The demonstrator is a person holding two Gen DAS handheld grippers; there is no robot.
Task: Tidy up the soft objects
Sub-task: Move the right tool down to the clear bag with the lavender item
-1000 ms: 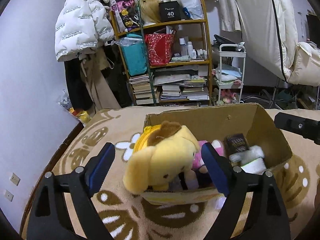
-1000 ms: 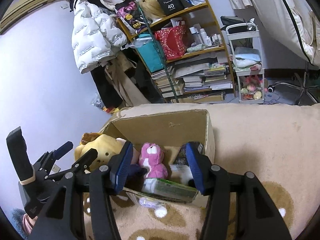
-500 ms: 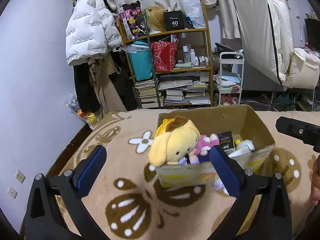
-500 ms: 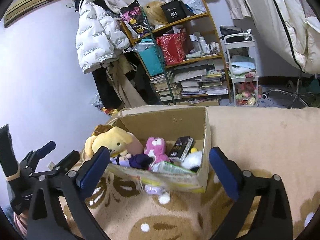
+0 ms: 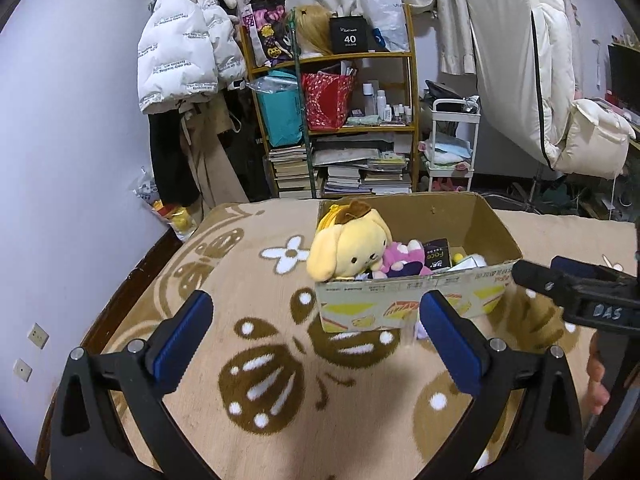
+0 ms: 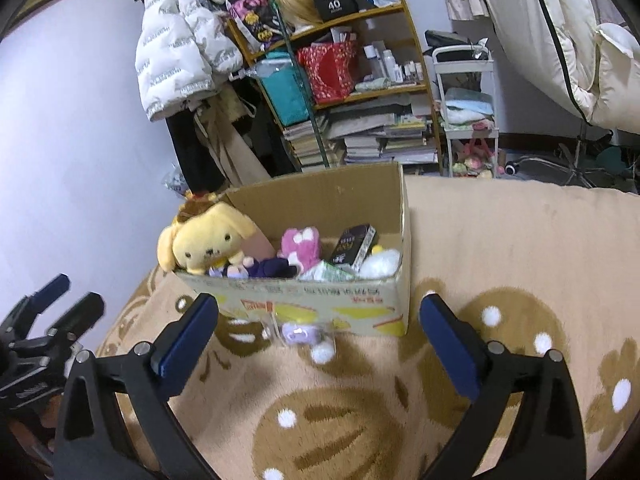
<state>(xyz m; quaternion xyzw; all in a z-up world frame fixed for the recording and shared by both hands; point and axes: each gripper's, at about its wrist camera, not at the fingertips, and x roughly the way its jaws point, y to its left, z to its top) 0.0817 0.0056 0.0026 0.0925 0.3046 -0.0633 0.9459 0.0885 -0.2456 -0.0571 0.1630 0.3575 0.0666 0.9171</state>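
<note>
An open cardboard box [image 5: 404, 304] [image 6: 304, 300] stands on the beige patterned blanket. A yellow dog plush [image 5: 348, 246] [image 6: 208, 242] leans out of its left end. A pink plush [image 5: 400, 256] [image 6: 300, 246], a dark plush [image 6: 264, 269], a white plush [image 6: 380, 261] and a black packet [image 6: 354, 245] lie inside. A small purple toy in clear wrap [image 6: 298, 330] lies on the blanket against the box front. My left gripper [image 5: 316, 336] is open and empty, well short of the box. My right gripper [image 6: 318, 338] is open and empty, its fingers either side of the box front.
The blanket [image 5: 260, 380] covers a bed with a dark wooden edge [image 5: 132, 280] at the left by the wall. Behind stand a cluttered shelf [image 5: 340, 120], hanging coats [image 5: 180, 48] and a white cart [image 5: 452, 140].
Both grippers have drawn back from the box and opened wide. The box now looks smaller and farther. The yellow plush stays leaning at the box's left end.
</note>
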